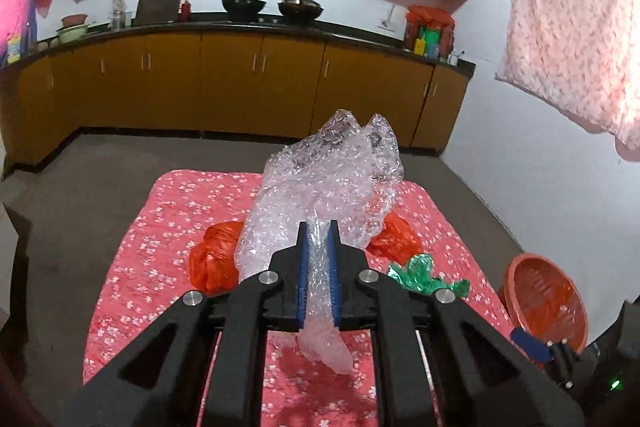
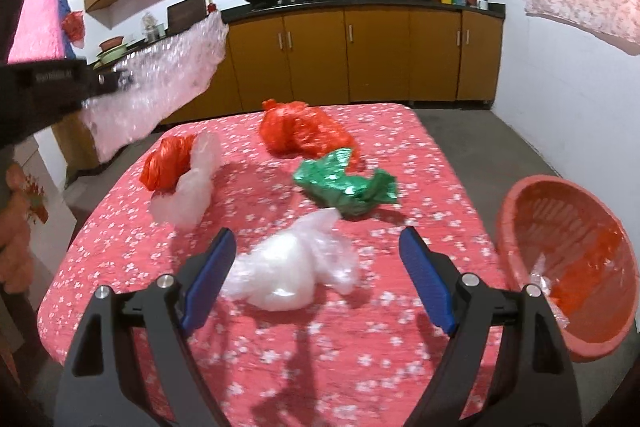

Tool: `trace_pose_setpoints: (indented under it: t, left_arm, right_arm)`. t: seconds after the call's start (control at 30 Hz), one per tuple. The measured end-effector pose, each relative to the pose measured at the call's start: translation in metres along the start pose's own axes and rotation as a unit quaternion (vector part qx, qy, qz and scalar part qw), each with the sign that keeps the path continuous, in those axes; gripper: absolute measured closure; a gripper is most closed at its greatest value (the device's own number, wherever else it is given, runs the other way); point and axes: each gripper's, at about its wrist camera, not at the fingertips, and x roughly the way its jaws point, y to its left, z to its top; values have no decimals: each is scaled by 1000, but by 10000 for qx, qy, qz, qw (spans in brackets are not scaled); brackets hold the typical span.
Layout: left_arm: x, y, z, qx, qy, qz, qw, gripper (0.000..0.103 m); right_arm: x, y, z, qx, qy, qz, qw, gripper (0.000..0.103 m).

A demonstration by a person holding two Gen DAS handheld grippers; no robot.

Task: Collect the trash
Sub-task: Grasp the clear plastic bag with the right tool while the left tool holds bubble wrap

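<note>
My left gripper (image 1: 319, 229) is shut on a sheet of clear bubble wrap (image 1: 328, 179) and holds it above the table; the wrap also shows at the left of the right wrist view (image 2: 168, 75). My right gripper (image 2: 318, 243) is open, its jaws either side of a crumpled white plastic bag (image 2: 288, 271) on the table. Two red bags (image 2: 304, 131) (image 2: 168, 163), a green bag (image 2: 348, 187) and another clear bag (image 2: 196, 187) lie further back. A red basket (image 2: 572, 267) with some trash in it stands tilted at the table's right edge.
The table has a red floral cloth (image 2: 280, 367). Brown kitchen cabinets (image 2: 380, 55) with pots on the counter line the far wall. A pink cloth (image 1: 572, 27) hangs at the right. Grey floor surrounds the table.
</note>
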Motion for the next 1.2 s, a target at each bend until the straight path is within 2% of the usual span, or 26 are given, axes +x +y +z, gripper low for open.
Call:
trace_pose_setpoints:
  t: [0.3,0.5,0.73,0.87,1.0,1.13,1.2]
  left_arm:
    - [-4,8,15,-70,-170,36,9998,94]
    - [-6,18,17,-23,-219,268,9994,94]
    - [0,34,7,-116,-86,539,9984,94]
    - [1,42,1,-152,-27,625,9979,94]
    - [0,44,-6,-124,36,668,9977,94]
    - [0,44,-17,-109,158,652,9977,94]
    - [0,43,-21,-104,207,640,9977,94]
  right_arm:
    - [12,15,-1,-105,106,-67,9999,22]
    - [29,17,-3,-10,239,-164,9996,22]
    - [52,21,-11,-50,501,-358,9981,23]
    - [61,20,-16,-67,638,-368,9973,44]
    - [60,18,-16,-52,619,-368,9974,48]
    - [58,15,-14,-9,589,-342,9977,67]
    - [56,12,-13,26,580,-288,9979,70]
